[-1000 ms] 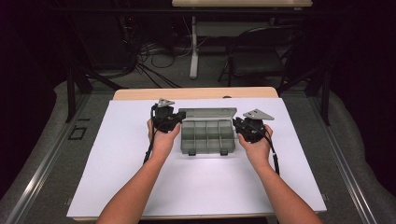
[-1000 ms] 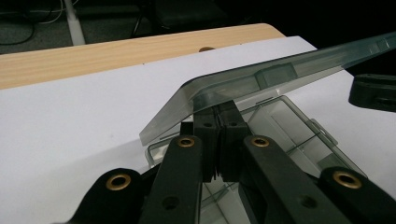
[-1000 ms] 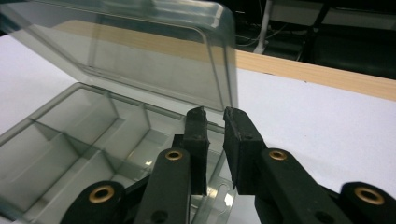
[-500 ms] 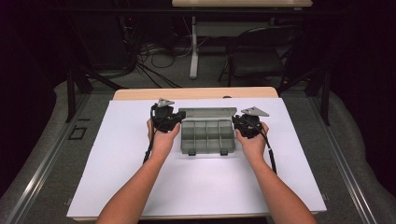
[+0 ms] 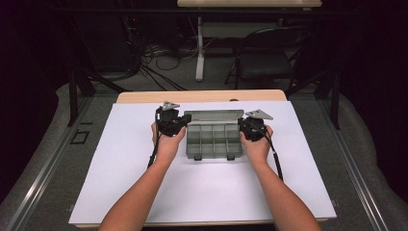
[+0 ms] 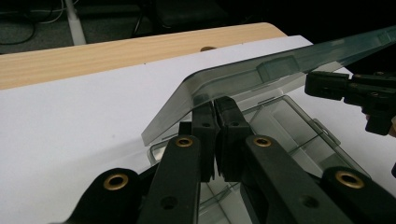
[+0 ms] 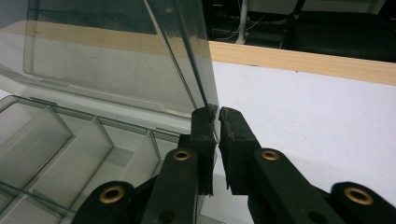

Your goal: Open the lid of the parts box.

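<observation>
A clear grey compartment box [image 5: 211, 144] lies open on the white sheet [image 5: 120, 168], its lid [image 5: 214, 117] tilted up at the back. My left gripper [image 5: 183, 125] is at the lid's left end. Its jaws are pressed together on the lid's edge [image 6: 243, 79] at the left gripper tips [image 6: 215, 103]. My right gripper [image 5: 242, 127] is at the lid's right end. Its jaws have just been closing and now pinch the lid's side rim [image 7: 205, 88] between the right gripper tips [image 7: 215, 112]. The compartments [image 7: 56, 149] look empty. The right gripper [image 6: 355, 91] also appears at the far end of the lid.
The white sheet covers a wooden table, whose bare strip [image 5: 202, 96] runs along the far edge. Beyond it are dark floor, cables and a chair [image 5: 269, 62]. Open sheet lies in front of the box and on both sides of it.
My right gripper has moved left and slightly down onto the lid's right end. The left gripper and the box have stayed put.
</observation>
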### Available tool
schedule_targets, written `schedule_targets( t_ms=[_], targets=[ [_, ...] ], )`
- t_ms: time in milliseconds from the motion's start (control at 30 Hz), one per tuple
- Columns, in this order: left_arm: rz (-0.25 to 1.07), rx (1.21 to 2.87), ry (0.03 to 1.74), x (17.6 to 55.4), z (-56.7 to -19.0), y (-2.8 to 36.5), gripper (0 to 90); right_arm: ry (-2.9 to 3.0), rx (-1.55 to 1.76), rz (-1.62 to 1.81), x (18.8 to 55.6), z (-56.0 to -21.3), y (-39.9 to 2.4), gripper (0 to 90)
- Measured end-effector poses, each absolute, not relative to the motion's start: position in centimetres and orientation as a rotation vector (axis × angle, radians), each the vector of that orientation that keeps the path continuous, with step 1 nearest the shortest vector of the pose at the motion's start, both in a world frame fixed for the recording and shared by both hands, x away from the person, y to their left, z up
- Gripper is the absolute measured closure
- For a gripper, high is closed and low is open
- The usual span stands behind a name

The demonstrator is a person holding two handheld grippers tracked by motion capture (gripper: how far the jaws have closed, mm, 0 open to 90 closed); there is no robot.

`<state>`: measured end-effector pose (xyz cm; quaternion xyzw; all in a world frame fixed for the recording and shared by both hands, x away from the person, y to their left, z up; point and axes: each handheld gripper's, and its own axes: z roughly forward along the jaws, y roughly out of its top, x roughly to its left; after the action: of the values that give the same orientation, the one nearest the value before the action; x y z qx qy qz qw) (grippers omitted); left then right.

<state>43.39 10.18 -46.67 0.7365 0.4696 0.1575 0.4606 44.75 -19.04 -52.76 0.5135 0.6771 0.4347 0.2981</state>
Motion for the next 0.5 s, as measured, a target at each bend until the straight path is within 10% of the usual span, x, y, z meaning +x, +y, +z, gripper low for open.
schedule_targets(
  t_ms=[500],
  targets=[
    [0.395, 1.865, 1.134, 42.83, -47.38, 9.61, 66.0, 1.791, 1.398, 1.147, 44.57, -52.62, -18.91, 87.3]
  ],
)
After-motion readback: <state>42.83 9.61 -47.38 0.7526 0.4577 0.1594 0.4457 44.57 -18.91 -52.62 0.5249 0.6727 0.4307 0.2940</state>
